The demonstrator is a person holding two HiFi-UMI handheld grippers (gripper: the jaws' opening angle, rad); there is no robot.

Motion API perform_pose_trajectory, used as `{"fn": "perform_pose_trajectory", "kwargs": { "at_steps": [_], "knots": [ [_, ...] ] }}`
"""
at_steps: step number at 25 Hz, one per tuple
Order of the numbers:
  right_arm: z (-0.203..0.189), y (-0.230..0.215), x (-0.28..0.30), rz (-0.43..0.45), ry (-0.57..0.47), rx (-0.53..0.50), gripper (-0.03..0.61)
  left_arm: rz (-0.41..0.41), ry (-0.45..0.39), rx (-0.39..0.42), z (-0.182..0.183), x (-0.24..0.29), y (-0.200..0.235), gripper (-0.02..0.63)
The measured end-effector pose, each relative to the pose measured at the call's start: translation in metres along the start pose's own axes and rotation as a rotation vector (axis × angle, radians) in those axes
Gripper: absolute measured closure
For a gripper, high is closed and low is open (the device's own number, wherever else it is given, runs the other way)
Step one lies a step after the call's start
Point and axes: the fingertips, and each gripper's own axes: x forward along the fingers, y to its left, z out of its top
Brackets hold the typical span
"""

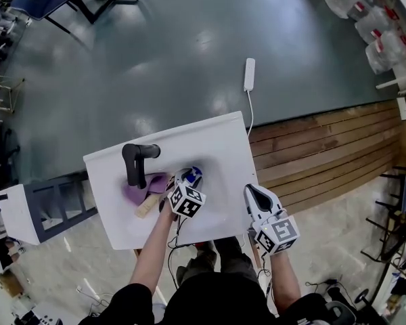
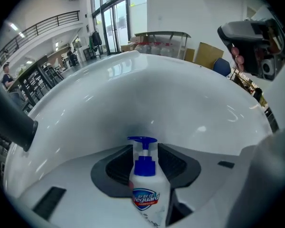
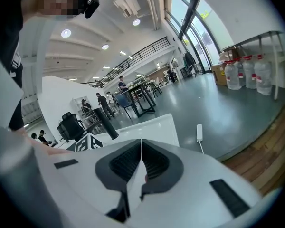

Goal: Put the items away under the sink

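White sink (image 1: 216,137) holds the left gripper (image 2: 146,156), jaws partly open and clamped on a white Safeguard soap bottle (image 2: 147,182) inside the basin: blue pump (image 2: 143,144), blue-red label (image 2: 146,199); right gripper (image 3: 141,148) beside the sink, jaws closed, empty

Sink (image 1: 210,131): soap bottle (image 2: 146,194) inside, between my left hand-held gripper's (image 2: 145,147) jaws; cloth (image 1: 137,191) to its left, by the faucet (image 1: 134,164).

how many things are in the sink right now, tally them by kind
soap pump bottle: 1
purple item, maybe a cloth: 1
beige stick, maybe a brush handle: 1
total: 3
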Motion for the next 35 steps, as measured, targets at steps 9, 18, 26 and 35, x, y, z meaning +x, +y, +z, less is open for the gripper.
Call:
{"fn": "perform_pose_trajectory", "kwargs": {
  "at_steps": [9,18,26,35],
  "knots": [
    [0.0,-0.01,-0.005,-0.02,-0.014,0.037,0.548,-0.015,0.152,0.072,-0.003,0.011,-0.002,0.466],
    [0.0,-0.016,-0.009,-0.042,-0.024,0.057,0.548,0.0,0.157,0.069,0.002,0.014,0.001,0.524],
    [-0.004,-0.01,-0.014,-0.047,-0.024,0.048,0.548,0.013,0.058,0.034,0.016,0.004,0.003,0.54],
    [0.002,0.005,-0.021,-0.041,-0.042,0.026,0.548,0.043,-0.1,0.035,0.03,-0.024,-0.003,0.539]
  ]
}}
